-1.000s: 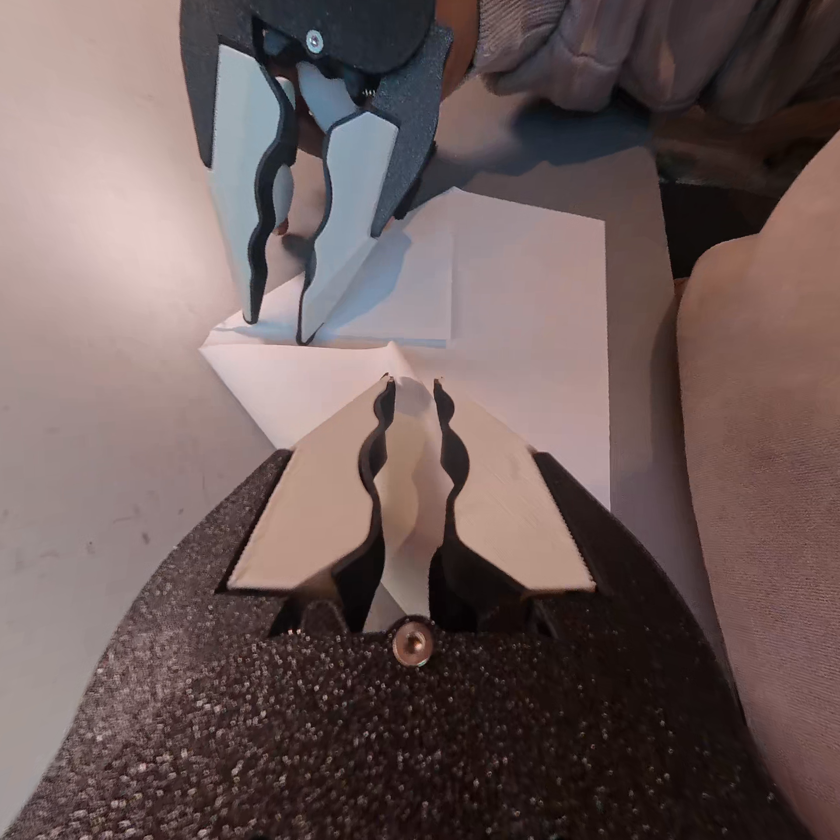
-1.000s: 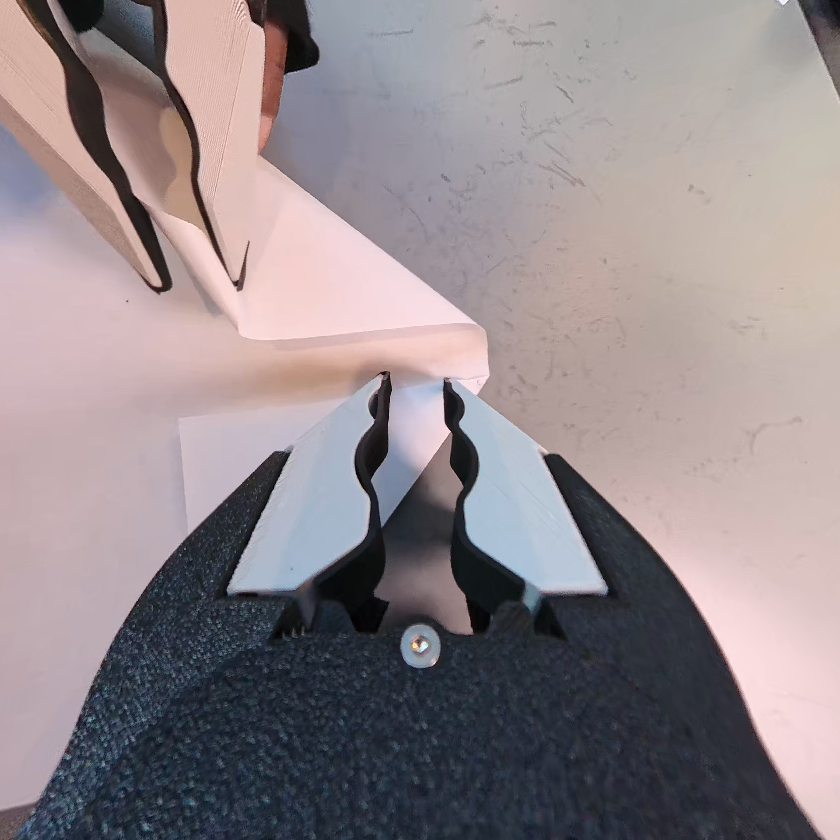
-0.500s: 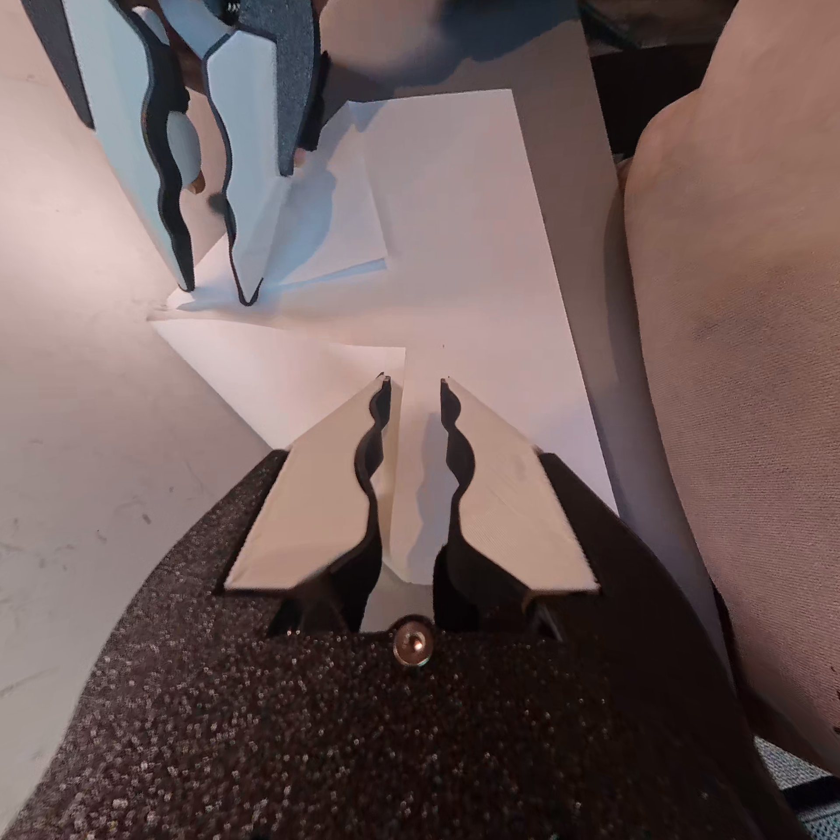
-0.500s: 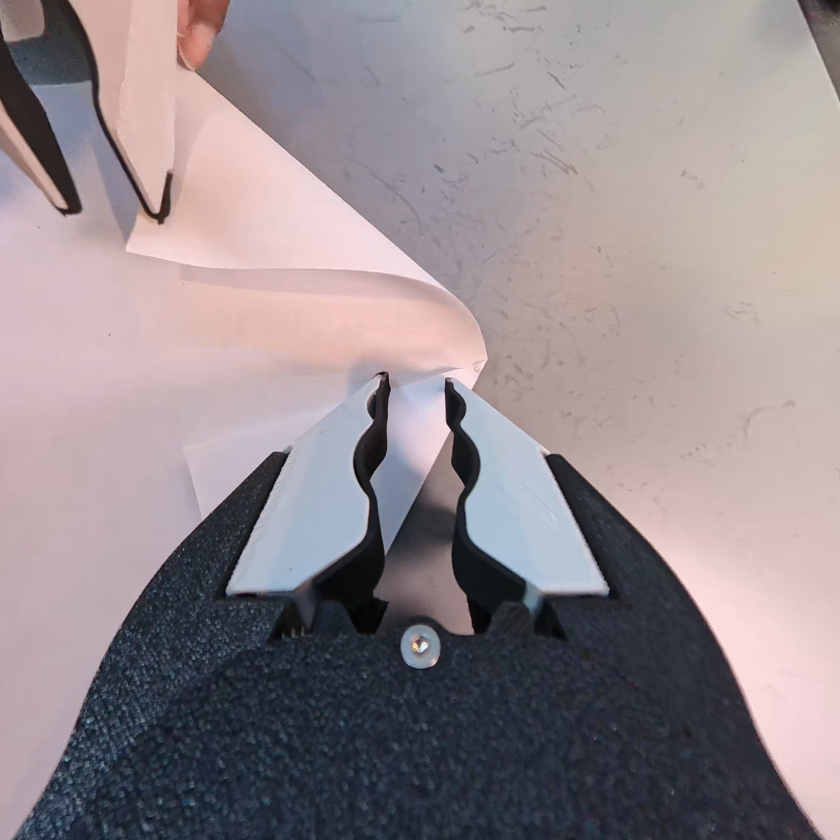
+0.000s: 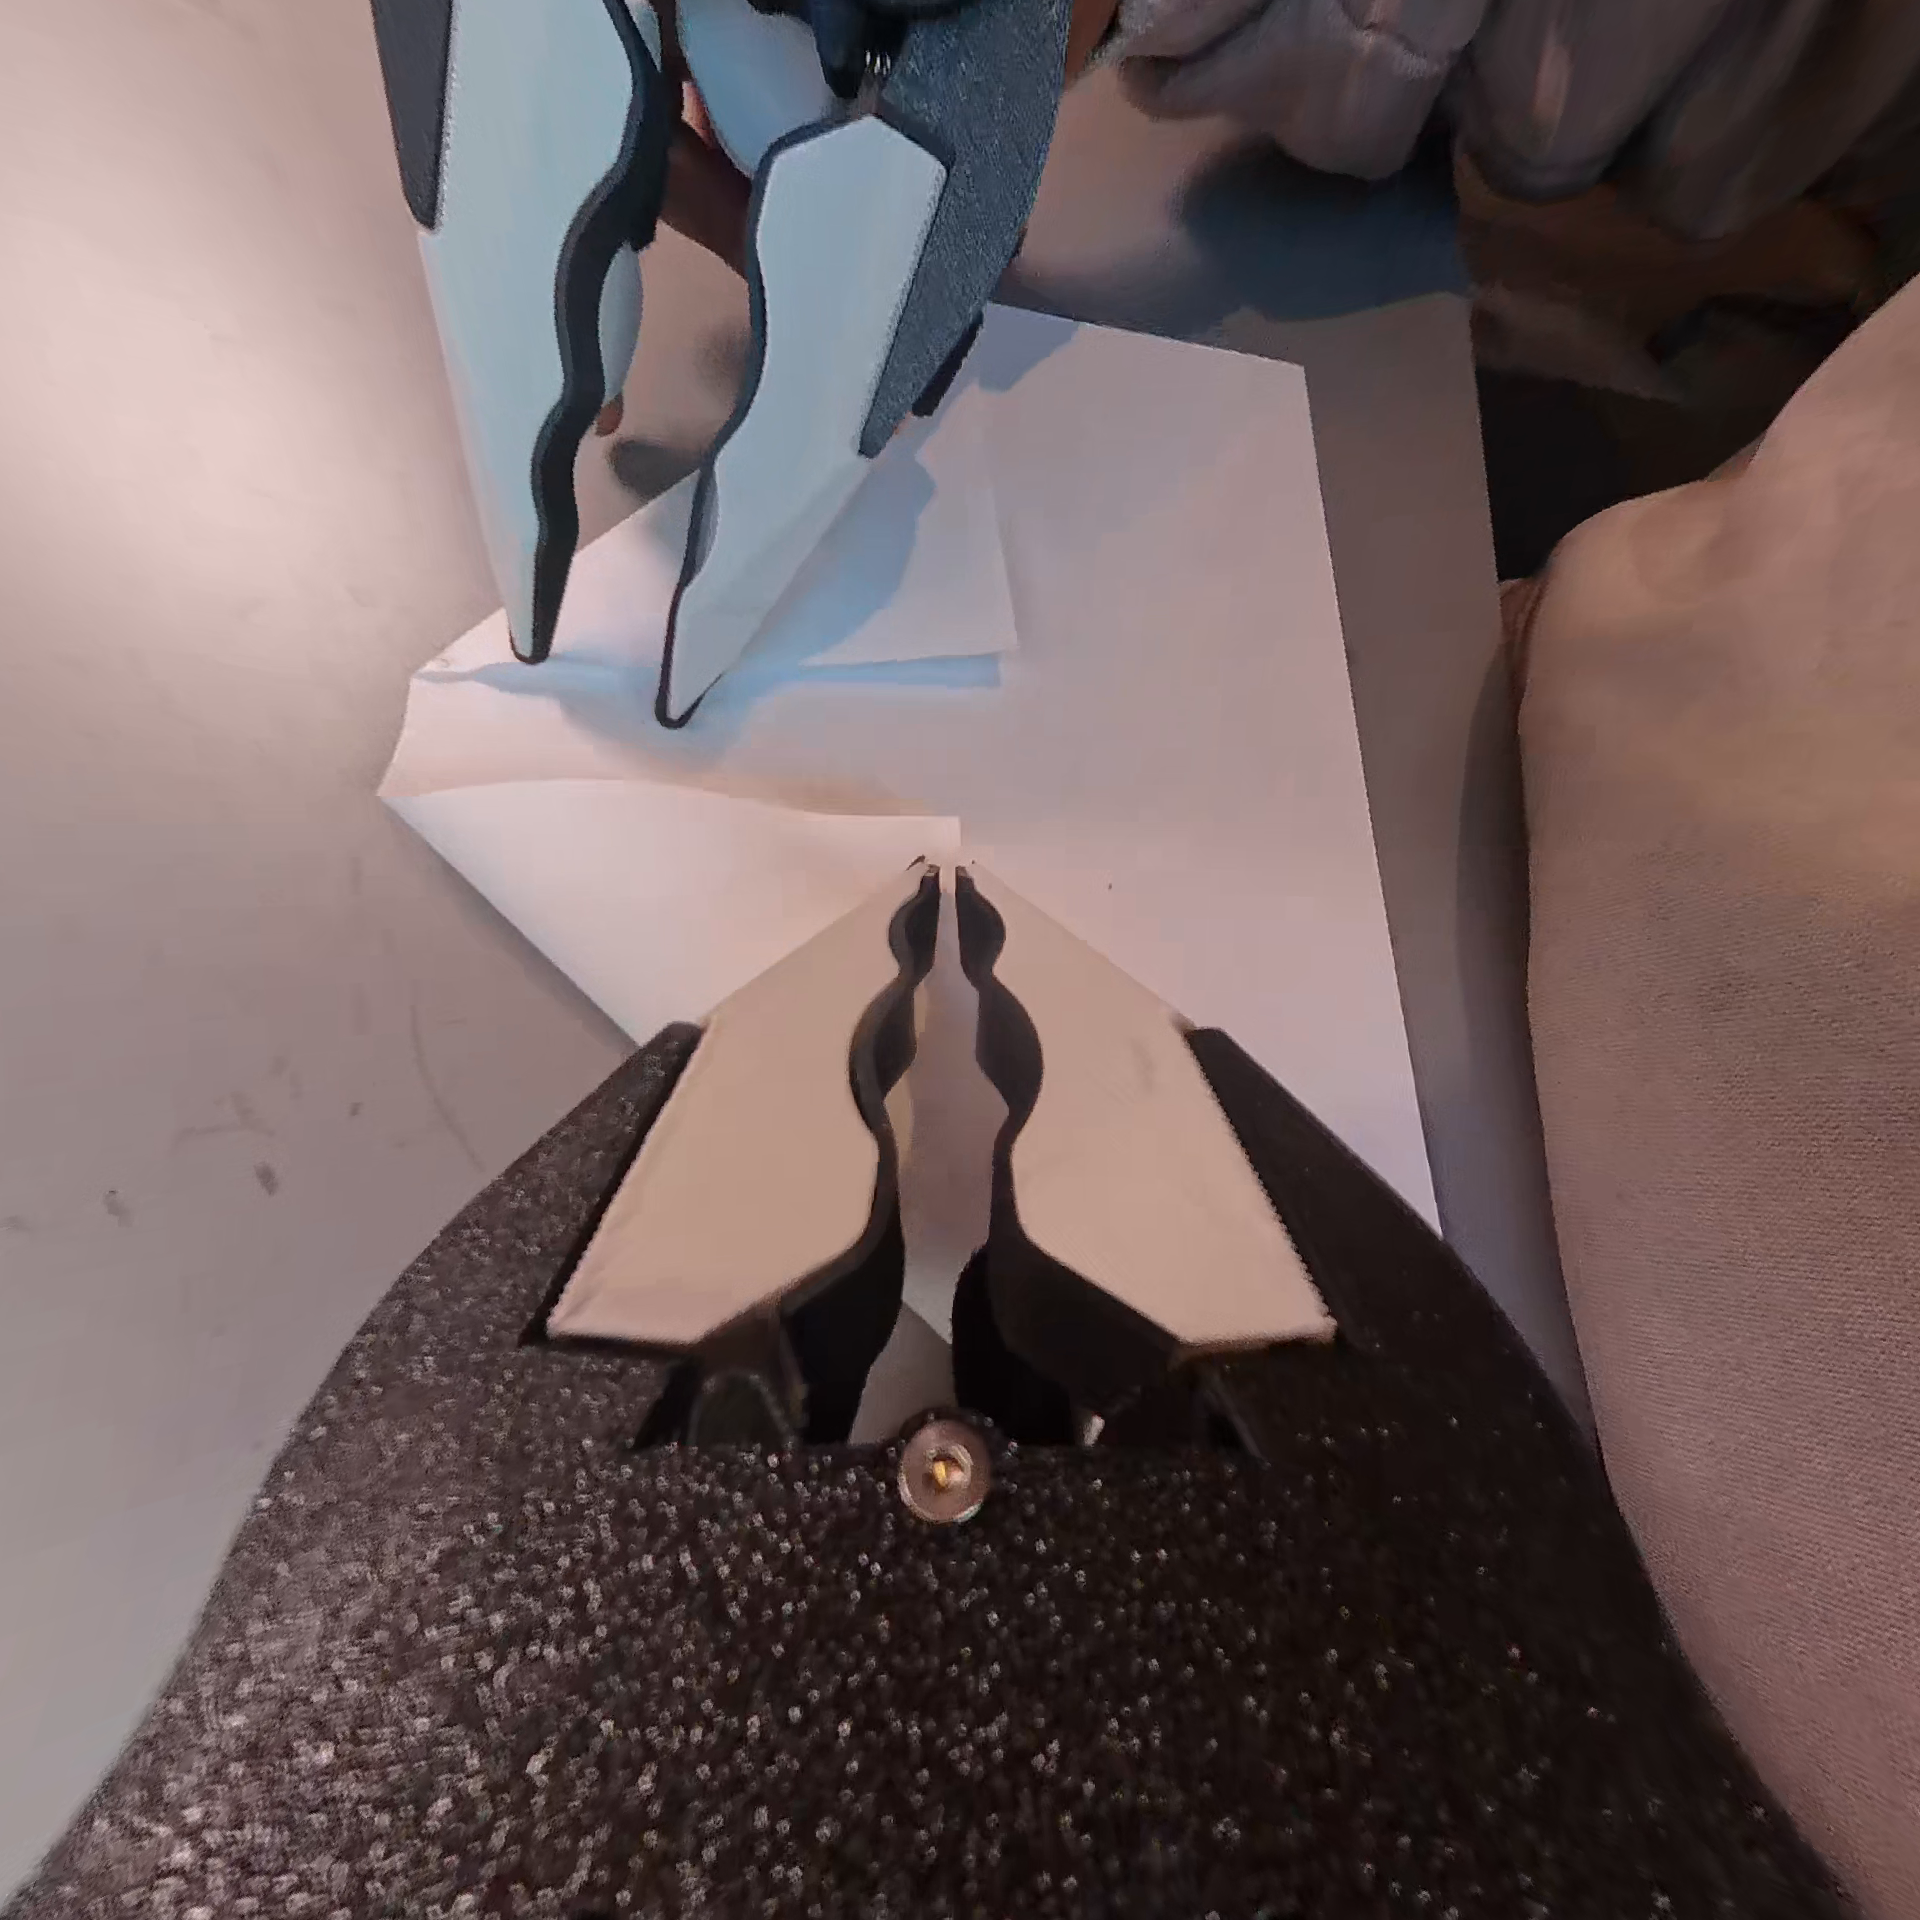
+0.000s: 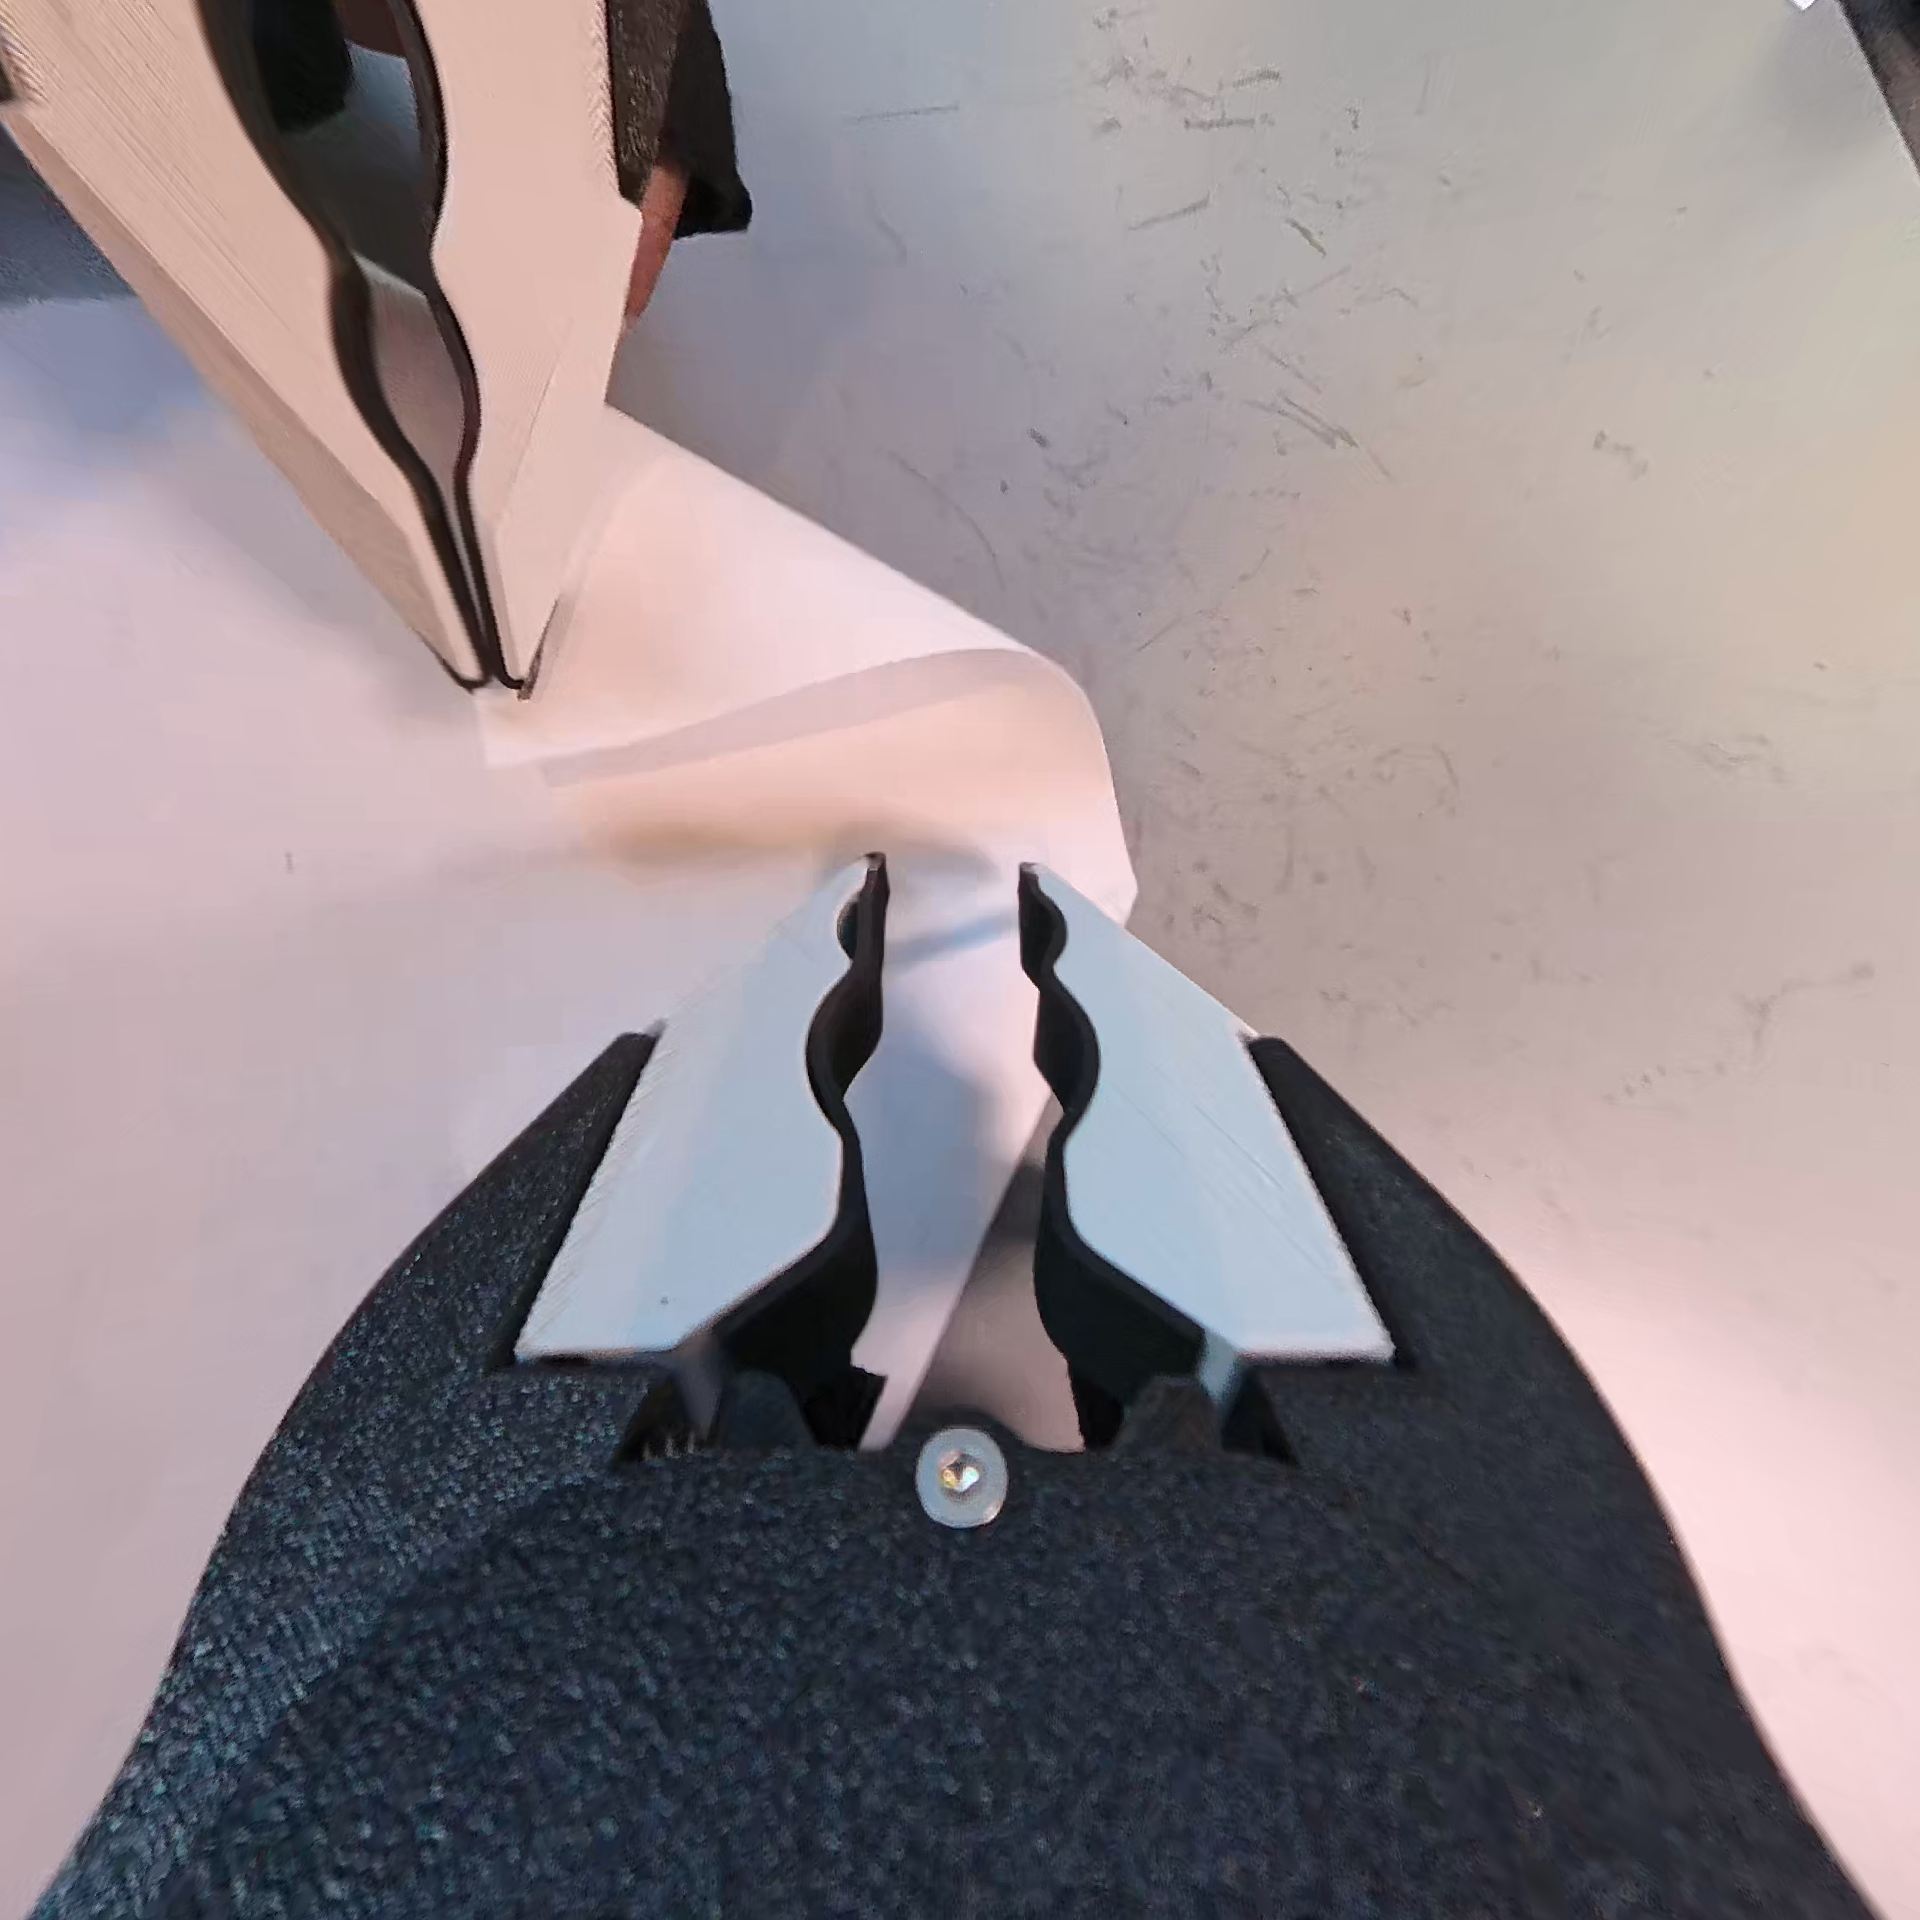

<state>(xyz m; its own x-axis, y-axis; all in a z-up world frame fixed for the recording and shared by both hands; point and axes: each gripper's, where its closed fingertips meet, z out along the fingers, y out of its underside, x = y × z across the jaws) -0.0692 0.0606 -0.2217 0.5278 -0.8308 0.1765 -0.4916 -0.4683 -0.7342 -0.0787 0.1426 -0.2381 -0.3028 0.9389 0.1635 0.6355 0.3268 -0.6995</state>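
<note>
A white sheet of paper (image 5: 1195, 675) lies on a pale table (image 5: 208, 935), with two corner flaps folded inward. My left gripper (image 5: 940, 878) is shut, its tips resting at the inner corner of the near flap. I cannot tell whether it pinches the paper. It also shows in the right wrist view (image 6: 488, 681), tips together on the paper (image 6: 208, 987). My right gripper (image 6: 951, 873) is open, its fingers astride the curled fold of the other flap. In the left wrist view it (image 5: 603, 686) stands tips-down on that flap.
The scuffed table top (image 6: 1455, 623) stretches beyond the paper. In the left wrist view the table's edge runs just right of the sheet. A person's trouser leg (image 5: 1714, 1039) and grey sleeve (image 5: 1455, 83) are close beside it.
My left gripper's jaws have closed from a small gap to shut. It moved away along the sheet, then back near the right gripper. The right gripper stays open on its flap.
</note>
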